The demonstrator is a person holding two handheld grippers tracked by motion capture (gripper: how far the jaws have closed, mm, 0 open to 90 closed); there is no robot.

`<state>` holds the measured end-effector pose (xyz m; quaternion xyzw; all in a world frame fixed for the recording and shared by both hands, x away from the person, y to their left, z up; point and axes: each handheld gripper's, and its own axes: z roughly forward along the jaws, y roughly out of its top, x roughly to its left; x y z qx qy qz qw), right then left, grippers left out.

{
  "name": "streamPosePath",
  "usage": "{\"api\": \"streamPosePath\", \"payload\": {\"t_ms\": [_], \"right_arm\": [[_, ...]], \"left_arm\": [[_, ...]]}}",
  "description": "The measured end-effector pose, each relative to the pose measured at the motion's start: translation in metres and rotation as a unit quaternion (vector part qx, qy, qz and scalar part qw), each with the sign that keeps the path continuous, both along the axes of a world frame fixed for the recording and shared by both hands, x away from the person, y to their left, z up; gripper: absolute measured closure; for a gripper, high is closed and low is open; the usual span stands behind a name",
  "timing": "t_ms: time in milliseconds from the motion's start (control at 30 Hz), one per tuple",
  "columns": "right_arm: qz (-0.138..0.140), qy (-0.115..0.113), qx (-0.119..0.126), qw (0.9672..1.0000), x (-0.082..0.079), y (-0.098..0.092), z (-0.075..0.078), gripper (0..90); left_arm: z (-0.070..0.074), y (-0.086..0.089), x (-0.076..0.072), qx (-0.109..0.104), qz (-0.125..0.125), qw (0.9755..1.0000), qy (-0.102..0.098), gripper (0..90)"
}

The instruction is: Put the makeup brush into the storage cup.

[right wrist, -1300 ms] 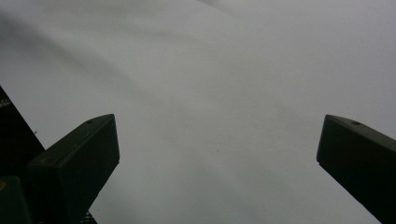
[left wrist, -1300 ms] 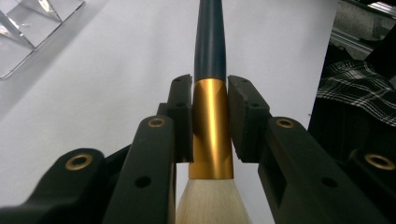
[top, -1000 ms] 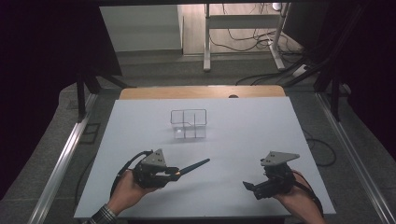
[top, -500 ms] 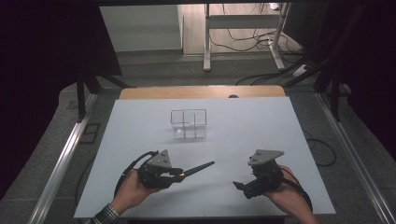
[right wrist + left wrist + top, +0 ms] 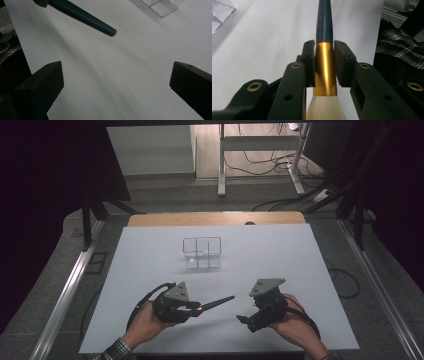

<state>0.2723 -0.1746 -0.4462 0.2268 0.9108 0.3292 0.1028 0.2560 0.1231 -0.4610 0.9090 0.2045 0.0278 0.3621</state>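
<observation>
Brush [image 5: 215,303] sits clamped in the left tool [image 5: 192,307], low over the near part of the white bench [image 5: 280,250]. In the left gripper view the two black pads press on either side of its gold ferrule [image 5: 325,67]; the pale bristles [image 5: 324,110] run back between the jaw arms, and the dark blue-green handle [image 5: 324,20] points away from the hand. From the high view the handle slants up and to the right, toward the middle of the bench, and its tip hangs free, well apart from anything else.

The right tool [image 5: 242,320] is held in the person's right hand [image 5: 295,317] near the front edge of the bench, turned toward the brush. Its jaws stand wide apart with nothing between them; in the right gripper view there is bare white bench between the two black pads, and the tip of the brush handle [image 5: 110,31] hangs farther off, above and left of the gap.

A clear plastic organiser box [image 5: 201,252] with small compartments stands farther back, about mid-bench, well apart from both tools. A plaid sleeve [image 5: 117,351] shows at the left wrist.
</observation>
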Motion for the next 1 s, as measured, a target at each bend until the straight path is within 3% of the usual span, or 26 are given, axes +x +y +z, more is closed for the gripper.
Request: {"api": "streamPosePath", "payload": {"t_ms": [433,1000], "right_arm": [[0.011,0.006,-0.009,0.9999,0.001,0.022,-0.002,0.0],[0.052,0.017,-0.036,0.9978,0.003,0.047,-0.007,0.0]], "left_arm": [[0.0,-0.007,0.0,0.003,-0.009,0.9999,0.003,72.9],[-0.001,-0.015,0.001,0.016,-0.03,0.9994,0.004,72.9]]}}
